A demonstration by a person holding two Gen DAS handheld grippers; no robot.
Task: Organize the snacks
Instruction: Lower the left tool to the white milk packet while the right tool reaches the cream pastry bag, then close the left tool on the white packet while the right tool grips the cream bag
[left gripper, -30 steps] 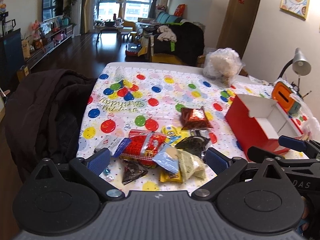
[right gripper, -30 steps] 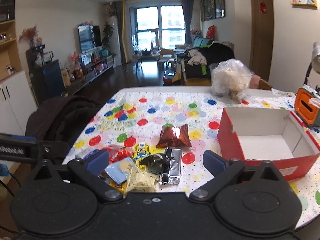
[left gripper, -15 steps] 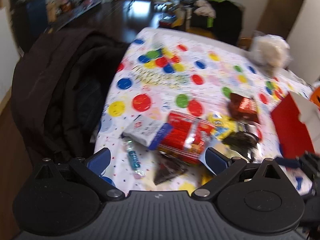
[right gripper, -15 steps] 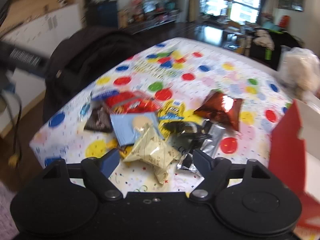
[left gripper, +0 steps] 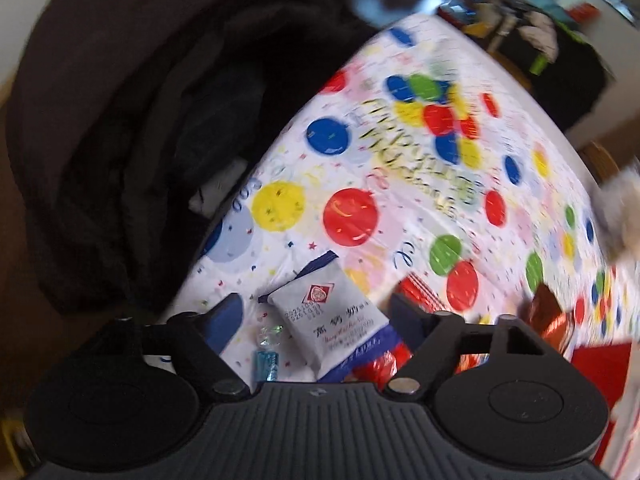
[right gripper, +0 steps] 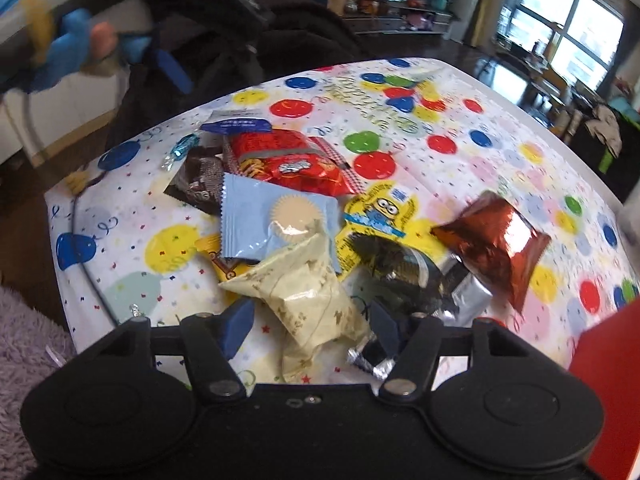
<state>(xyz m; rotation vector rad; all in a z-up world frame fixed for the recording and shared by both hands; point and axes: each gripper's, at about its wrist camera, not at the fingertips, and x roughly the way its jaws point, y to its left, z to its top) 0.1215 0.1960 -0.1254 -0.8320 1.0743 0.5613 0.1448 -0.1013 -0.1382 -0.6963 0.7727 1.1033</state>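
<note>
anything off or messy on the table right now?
Nothing is spilled or torn. The snacks lie in a loose, overlapping heap: a cream packet lies over a light blue packet, a red bag lies behind them and a brown foil packet lies apart. The red box holds none that show.

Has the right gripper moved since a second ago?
Yes. The right gripper has come down toward the snack pile on the balloon tablecloth; its closing jaws now straddle the cream packet, pads not yet pressing.
</note>
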